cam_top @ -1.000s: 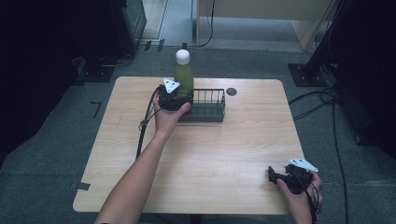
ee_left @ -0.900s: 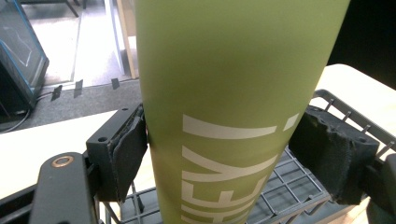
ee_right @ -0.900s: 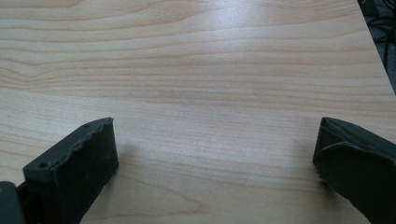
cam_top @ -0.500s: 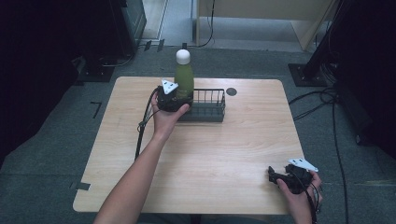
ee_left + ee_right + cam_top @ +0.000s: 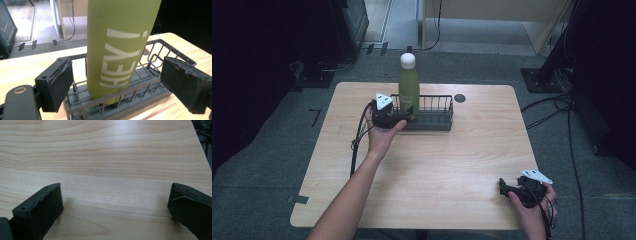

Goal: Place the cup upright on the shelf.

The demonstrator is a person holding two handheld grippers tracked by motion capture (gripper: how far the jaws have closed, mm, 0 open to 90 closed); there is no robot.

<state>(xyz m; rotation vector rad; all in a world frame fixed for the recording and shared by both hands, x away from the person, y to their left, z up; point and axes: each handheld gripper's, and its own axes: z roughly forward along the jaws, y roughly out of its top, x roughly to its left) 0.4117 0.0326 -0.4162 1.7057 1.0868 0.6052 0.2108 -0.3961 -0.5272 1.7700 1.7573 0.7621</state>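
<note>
Your olive-green bottle [image 5: 120, 47] has white "HEY!" lettering and a white cap [image 5: 407, 60]; your dark grey wire basket [image 5: 432, 119] sits on the pale wood-grain desk [image 5: 105, 157]; your gripper pads [image 5: 60, 83] are black.

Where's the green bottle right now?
In the high view the green bottle stands upright in the left end of the wire basket at the table's far edge, with the open left gripper right beside it.
</note>
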